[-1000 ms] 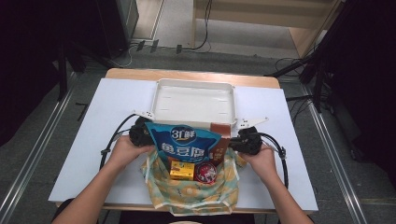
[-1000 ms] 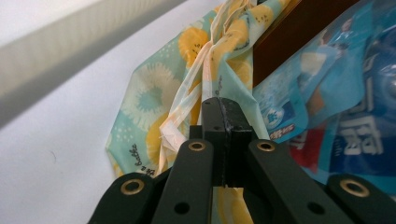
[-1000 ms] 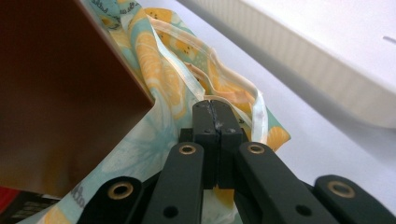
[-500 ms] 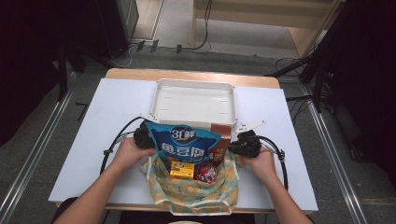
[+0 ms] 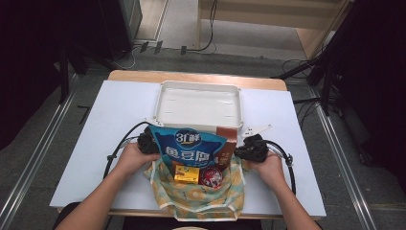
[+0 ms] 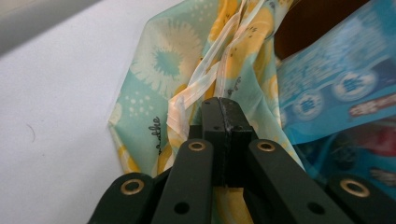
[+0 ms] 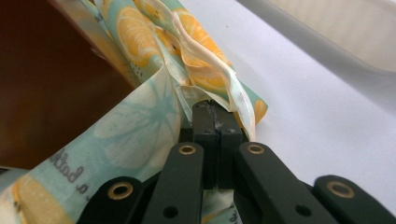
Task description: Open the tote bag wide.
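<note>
A teal cloth bag (image 5: 198, 199) printed with yellow fruit lies open at the table's near edge. In it stand a blue snack packet (image 5: 186, 146) and a brown box (image 5: 226, 139), with a yellow box (image 5: 186, 173) and a red round tin (image 5: 210, 176) lower down. My left gripper (image 5: 149, 145) is shut on the bag's left rim, and my right gripper (image 5: 244, 149) is shut on its right rim. In the left gripper view the jaws (image 6: 222, 105) pinch the fabric (image 6: 159, 65) beside the packet (image 6: 336, 84). In the right gripper view the jaws (image 7: 214, 109) clamp the hem (image 7: 135, 126) by the brown box (image 7: 46, 84).
A white empty tray (image 5: 198, 85) sits just beyond the bag, its wall also in the right gripper view (image 7: 336, 28). The white table top (image 5: 119, 110) spreads to both sides. Black cables loop from each gripper. Floor rails run along both table sides.
</note>
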{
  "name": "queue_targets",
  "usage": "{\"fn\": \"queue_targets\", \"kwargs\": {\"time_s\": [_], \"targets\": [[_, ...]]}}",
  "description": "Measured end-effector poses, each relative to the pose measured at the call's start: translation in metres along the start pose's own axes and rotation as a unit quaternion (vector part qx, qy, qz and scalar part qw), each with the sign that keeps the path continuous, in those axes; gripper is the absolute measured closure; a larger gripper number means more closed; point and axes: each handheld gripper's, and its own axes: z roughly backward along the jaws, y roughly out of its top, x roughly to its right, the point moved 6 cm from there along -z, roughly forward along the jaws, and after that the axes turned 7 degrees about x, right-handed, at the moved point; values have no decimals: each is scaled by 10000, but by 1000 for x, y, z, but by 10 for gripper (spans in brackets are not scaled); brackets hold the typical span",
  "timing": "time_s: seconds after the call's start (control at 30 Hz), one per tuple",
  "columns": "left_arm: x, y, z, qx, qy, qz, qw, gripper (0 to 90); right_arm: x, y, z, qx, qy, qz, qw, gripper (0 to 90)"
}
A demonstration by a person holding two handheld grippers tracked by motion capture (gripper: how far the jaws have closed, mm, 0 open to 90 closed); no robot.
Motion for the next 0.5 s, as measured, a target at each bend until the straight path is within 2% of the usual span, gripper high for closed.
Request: {"fn": "queue_targets", "kwargs": {"time_s": [0.23,0.4,0.5], "targets": [[15,15,25,334,96,-216,9992,900,-3,11,18,172,-8,-125,9998,900],[27,23,42,488,143,-440,9977,900,-5,21,40,515,-65,-149,9985,900],[32,28,53,712,125,-476,9962,900,-10,29,54,766,-41,-128,9970,900]]}}
